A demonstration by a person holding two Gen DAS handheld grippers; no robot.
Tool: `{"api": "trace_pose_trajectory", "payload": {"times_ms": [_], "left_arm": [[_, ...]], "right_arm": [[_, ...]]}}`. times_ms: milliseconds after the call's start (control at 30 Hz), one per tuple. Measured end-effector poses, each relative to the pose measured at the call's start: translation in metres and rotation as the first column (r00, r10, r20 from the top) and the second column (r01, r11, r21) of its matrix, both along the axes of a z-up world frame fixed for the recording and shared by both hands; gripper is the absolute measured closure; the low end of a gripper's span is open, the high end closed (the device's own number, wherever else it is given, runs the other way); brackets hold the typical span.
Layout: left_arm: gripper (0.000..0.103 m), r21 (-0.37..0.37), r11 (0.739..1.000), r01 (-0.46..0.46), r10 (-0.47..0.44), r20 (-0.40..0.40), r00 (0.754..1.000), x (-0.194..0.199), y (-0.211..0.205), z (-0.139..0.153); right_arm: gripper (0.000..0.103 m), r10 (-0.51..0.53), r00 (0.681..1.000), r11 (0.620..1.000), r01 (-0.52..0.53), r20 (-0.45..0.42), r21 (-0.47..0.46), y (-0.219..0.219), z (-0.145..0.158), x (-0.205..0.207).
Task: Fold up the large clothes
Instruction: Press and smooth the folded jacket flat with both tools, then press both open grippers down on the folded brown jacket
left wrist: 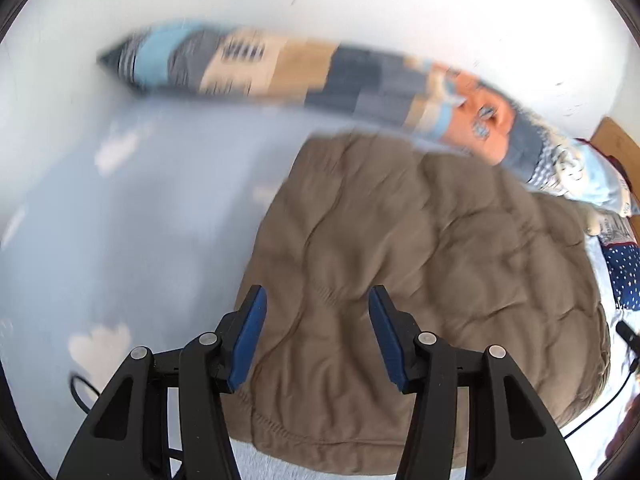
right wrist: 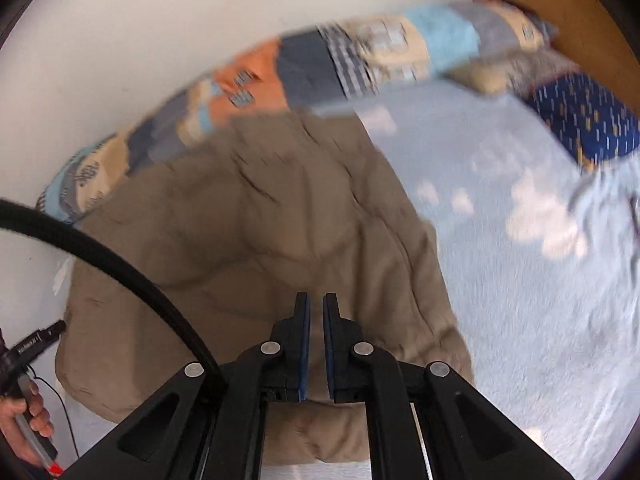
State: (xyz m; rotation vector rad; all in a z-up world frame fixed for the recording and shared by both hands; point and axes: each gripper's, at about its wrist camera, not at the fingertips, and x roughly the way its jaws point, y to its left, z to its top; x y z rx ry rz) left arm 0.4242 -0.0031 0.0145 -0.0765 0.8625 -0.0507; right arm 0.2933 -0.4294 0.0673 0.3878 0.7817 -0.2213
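- Below your left gripper (left wrist: 317, 300), in the left wrist view, the brown quilted garment (left wrist: 420, 264) lies in a rumpled heap on the pale blue bed sheet (left wrist: 132, 216). The gripper is released, its blue pads (left wrist: 250, 338) spread wide with nothing between them, held above the near part of the garment.
- Beyond the garment a long patchwork cushion (left wrist: 280, 68) runs along the white wall (left wrist: 360, 4); much of this view is blurred. At the right edge a dark blue dotted pillow (left wrist: 624, 276) shows.
- Over the near edge of the same garment (right wrist: 248, 240), in the right wrist view, your right gripper (right wrist: 317, 300) is clenched nearly shut, only a thin slit between its pads, and no cloth is caught in it.
- The sheet (right wrist: 520, 300) spreads out to the right of the garment, with the dotted pillow (right wrist: 584, 120) at the far right and the patchwork cushion (right wrist: 312, 68) against the wall.
- A black cable (right wrist: 120, 264) arcs across the lower left, and your left hand (right wrist: 24, 424) shows at that edge, gripping a handle.
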Motion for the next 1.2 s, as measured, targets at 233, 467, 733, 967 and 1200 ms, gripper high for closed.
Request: {"api": "trace_pose_trajectory", "payload": {"times_ms": [233,467,733,967,1200], "left_arm": [[0.050,0.052,0.996,0.072,-0.074,0.031,0.997,0.000,-0.040,-0.010],[0.050,0.150,0.982,0.119,-0.119,-0.011,0.993,0.000,-0.072,-0.037],[0.047,0.146,0.982,0.121,-0.118,-0.030,0.993,0.002,-0.071,-0.045],[0.047,0.157,0.980,0.125,-0.121,-0.031,0.992,0.001,-0.073,-0.046],[0.047,0.169,0.977,0.128,-0.125,-0.031,0.992,0.001,-0.074,-0.048]], "right_arm": [[0.097,0.163,0.982,0.987,-0.161,0.094,-0.022,0.054,0.009,0.016],[0.097,0.216,0.974,0.976,-0.213,0.063,-0.052,0.084,-0.007,0.031],[0.096,0.216,0.976,0.976,-0.216,0.018,-0.026,0.086,-0.026,0.044],[0.096,0.218,0.976,0.976,-0.218,0.001,0.005,0.082,-0.034,0.048],[0.096,0.226,0.974,0.974,-0.226,-0.015,0.003,0.084,-0.038,0.051]]}}
